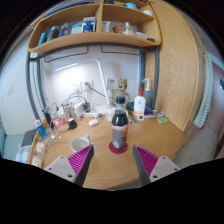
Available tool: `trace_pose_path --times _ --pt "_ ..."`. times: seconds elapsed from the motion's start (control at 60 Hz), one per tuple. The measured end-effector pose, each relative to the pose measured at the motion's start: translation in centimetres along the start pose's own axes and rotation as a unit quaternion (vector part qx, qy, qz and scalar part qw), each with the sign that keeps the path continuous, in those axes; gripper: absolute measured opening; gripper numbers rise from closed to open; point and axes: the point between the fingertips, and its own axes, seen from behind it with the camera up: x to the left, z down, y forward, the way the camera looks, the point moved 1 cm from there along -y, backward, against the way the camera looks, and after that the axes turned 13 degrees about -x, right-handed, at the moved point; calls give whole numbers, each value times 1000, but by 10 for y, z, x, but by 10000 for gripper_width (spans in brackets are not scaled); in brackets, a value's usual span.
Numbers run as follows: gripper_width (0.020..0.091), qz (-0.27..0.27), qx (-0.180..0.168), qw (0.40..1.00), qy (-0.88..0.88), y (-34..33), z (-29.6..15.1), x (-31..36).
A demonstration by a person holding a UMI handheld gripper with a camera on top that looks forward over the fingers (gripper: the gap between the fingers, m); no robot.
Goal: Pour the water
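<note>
A dark bottle (119,124) with a pale label and a black cap stands upright on a round red coaster (119,149) on the wooden desk (112,170). It is just ahead of my gripper (113,159), roughly centred between the fingers. A white cup (80,145) sits on the desk to the left, just beyond the left finger's magenta pad (81,157). The right pad (148,159) is well apart from the left one. My gripper is open with nothing between the fingers.
A white spray bottle (140,102) with an orange top stands behind right of the bottle. Small bottles and clutter (48,128) line the desk's left side. A wooden shelf (95,38) with items hangs above. A wooden cabinet side (185,80) rises at right.
</note>
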Motion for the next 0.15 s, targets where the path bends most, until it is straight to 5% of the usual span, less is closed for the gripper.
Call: trace_pose_path --times 0.15 --pt "794 -11 -8 1000 11 -20 -15 11"
